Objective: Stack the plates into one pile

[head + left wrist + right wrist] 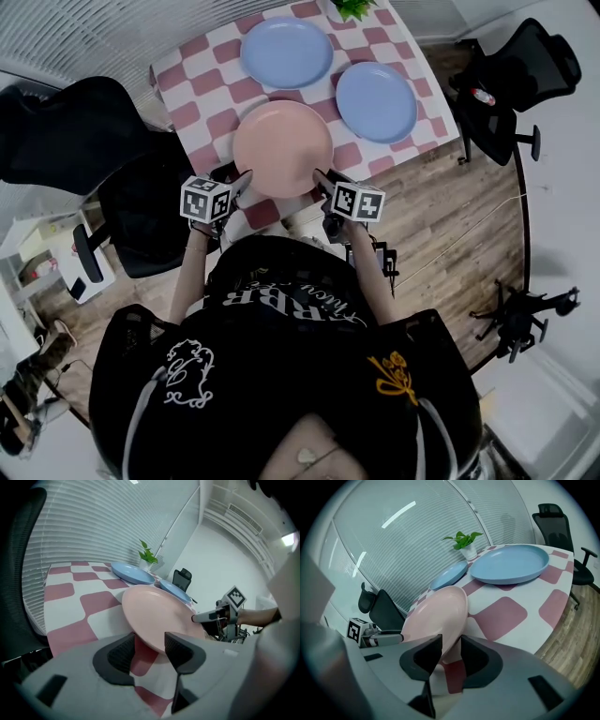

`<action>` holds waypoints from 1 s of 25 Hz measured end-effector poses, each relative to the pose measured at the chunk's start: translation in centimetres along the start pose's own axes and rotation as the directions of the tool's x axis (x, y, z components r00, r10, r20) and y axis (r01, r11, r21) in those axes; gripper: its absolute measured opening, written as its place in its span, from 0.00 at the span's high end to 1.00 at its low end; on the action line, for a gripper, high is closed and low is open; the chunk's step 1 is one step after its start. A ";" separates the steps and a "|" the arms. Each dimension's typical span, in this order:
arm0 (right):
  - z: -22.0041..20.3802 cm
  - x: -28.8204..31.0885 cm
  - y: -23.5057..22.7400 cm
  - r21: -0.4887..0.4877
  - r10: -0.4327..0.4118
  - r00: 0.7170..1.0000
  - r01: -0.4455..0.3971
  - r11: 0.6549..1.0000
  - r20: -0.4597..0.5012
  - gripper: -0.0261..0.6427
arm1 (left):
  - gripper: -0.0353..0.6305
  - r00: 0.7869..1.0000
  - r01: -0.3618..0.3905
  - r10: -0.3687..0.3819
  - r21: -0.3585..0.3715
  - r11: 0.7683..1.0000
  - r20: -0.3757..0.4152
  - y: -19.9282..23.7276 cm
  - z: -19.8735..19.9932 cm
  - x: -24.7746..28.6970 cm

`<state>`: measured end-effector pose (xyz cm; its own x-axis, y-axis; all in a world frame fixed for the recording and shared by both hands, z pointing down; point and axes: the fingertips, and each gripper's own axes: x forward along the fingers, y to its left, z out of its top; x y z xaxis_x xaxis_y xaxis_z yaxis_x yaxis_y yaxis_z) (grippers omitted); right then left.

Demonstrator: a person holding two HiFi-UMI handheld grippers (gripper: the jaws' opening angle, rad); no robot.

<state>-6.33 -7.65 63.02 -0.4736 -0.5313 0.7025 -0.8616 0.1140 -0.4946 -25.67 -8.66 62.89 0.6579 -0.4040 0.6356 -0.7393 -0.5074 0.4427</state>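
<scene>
The pink plate is laid flat and face up at the near edge of the checkered table. Being round, it shows no long axis. Its near-left rim is taken between the parted jaws of the left gripper and its near-right rim between the parted jaws of the right gripper, neither pair being seen clamped on it. One blue plate is set farther back and a second blue plate just beside the pink plate at the right, with a potted plant at the far edge and black office chairs placed left and right of the table.
</scene>
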 end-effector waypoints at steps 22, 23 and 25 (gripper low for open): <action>10.8 -5.5 -3.4 -0.109 0.019 0.994 -0.008 0.994 0.105 0.78 | 0.64 0.978 -0.042 0.031 0.051 0.998 0.206 -6.0 10.7 2.6; 11.4 -5.7 -4.2 -0.112 0.024 0.995 -0.013 0.994 0.101 0.78 | 0.64 0.978 -0.047 0.037 0.045 0.998 0.204 -6.5 11.1 3.3; 12.5 -6.1 -6.0 -0.119 0.031 0.996 -0.021 0.993 0.088 0.78 | 0.64 0.980 -0.056 0.049 0.030 0.998 0.195 -7.6 11.7 4.9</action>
<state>4.02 -15.57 55.31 -0.4822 -0.5992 0.6390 -0.8673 0.2238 -0.4446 -15.11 -15.66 55.28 0.6362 -0.5691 0.5209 -0.7703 -0.5065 0.3874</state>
